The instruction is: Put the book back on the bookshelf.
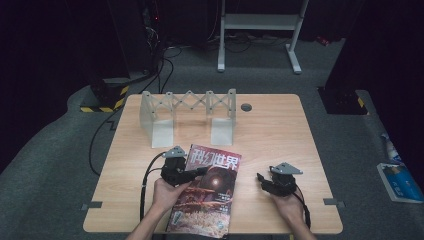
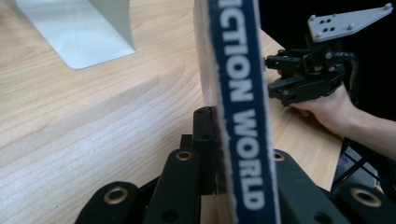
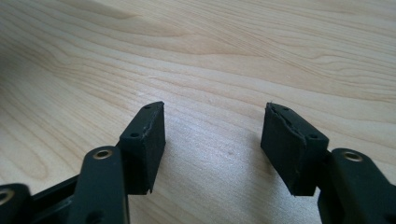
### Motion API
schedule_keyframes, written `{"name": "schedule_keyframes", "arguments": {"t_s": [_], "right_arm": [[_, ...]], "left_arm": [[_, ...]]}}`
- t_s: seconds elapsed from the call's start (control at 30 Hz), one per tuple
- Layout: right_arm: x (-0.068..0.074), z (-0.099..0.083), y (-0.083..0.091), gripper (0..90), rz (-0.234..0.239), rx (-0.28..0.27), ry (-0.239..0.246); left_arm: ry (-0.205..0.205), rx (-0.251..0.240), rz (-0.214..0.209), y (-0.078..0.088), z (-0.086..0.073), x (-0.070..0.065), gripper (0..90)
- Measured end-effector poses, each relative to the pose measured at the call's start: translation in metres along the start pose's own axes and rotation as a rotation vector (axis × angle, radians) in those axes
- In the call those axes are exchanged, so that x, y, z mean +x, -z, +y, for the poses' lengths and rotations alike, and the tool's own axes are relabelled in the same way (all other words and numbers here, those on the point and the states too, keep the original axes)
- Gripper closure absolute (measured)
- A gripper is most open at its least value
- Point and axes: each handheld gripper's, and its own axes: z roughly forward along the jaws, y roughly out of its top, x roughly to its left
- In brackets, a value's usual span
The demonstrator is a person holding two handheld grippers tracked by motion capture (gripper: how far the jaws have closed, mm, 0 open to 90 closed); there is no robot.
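From the high view, a magazine (image 1: pixel 209 192) with a dark red cover and white Chinese characters across its top lies on the near half of the wooden table (image 1: pixel 270 130), its lower edge reaching the table's near edge; the left gripper (image 1: pixel 199 172) comes at the magazine from the left and has its jaws clamped on the magazine's left edge, near the title, with the person's left hand (image 1: pixel 167 192) just below and left of that spot; the right gripper (image 1: pixel 261 178) sits to the right of the magazine, apart from it, over bare wood, jaws pointing toward the magazine, held by the right hand (image 1: pixel 287 202); beyond the magazine, toward the far side of the table, stands a grey expanding book rack (image 1: pixel 187 112) with a scissor lattice between two end plates; a small round grey grommet (image 1: pixel 246 107) lies to the right of the rack.

In the left gripper view, the magazine's blue spine (image 2: pixel 238 102), with white letters reading "WORLD", stands edge-on between the two black jaws, which are pressed narrow against it; to the left of the spine one grey foot plate of the rack (image 2: pixel 84 32) rests on the wood; to the right of the spine the right gripper (image 2: pixel 275 74) and its hand (image 2: pixel 327 105) appear farther off.

In the right gripper view, the two black pads (image 3: pixel 144 144) stand wide apart with only bare wood grain between them; nothing is gripped.
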Motion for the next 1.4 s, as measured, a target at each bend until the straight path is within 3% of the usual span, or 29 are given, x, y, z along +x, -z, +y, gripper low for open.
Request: {"name": "schedule_keyframes", "arguments": {"t_s": [0.33,0.5,0.9,1.4], "right_arm": [[0.001,-0.004,0.001,38.5,0.0,-0.023,0.009],[0.001,-0.005,0.002,38.5,0.003,-0.025,0.013],[0.001,-0.006,0.002,38.5,0.007,-0.027,0.013],[0.001,-0.006,0.003,38.6,0.008,-0.028,0.017]], "left_arm": [[-0.034,0.021,-0.021,0.002,0.018,-0.013,83.1],[-0.071,0.042,-0.019,0.006,0.034,-0.02,83.2],[-0.187,0.146,0.005,0.019,0.07,-0.036,83.3],[-0.216,0.204,0.043,0.027,0.091,-0.035,83.6]]}}
